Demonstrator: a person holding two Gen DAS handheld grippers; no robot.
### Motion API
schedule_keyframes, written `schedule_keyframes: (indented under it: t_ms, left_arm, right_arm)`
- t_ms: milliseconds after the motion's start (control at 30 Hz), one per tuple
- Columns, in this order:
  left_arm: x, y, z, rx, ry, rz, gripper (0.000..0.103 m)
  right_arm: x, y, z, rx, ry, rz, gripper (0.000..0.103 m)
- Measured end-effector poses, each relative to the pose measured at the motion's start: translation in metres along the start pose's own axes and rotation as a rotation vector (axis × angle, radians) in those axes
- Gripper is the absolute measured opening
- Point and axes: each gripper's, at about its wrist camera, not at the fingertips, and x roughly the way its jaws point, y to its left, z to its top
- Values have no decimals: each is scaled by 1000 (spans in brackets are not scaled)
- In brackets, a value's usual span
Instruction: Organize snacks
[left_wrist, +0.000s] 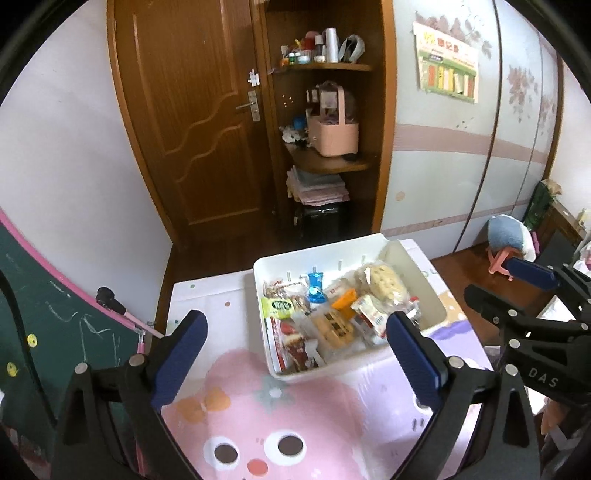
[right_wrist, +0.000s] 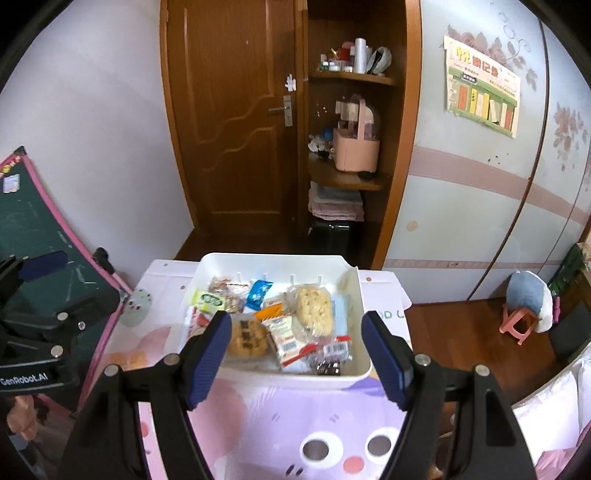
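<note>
A white plastic bin stands on a pink and purple cartoon tablecloth. Several wrapped snacks fill it: a green packet, a blue pouch, a pale rice cake, a cookie pack. My left gripper hovers above the bin's near left corner, open and empty. Over the bin's near edge my right gripper stands open, nothing between its blue pads. Each gripper shows at the side of the other's view.
Behind the table are a brown door and open wooden shelves with a pink basket. A green chalkboard leans at the left. A small pink stool with a blue cushion stands on the floor at right.
</note>
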Motion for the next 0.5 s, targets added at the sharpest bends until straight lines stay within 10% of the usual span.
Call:
schedule_keyframes:
  t_ms: [500]
  left_arm:
    - [-86, -3, -110, -91, 24, 76, 103]
  right_arm:
    - [-82, 16, -94, 49, 12, 79, 75]
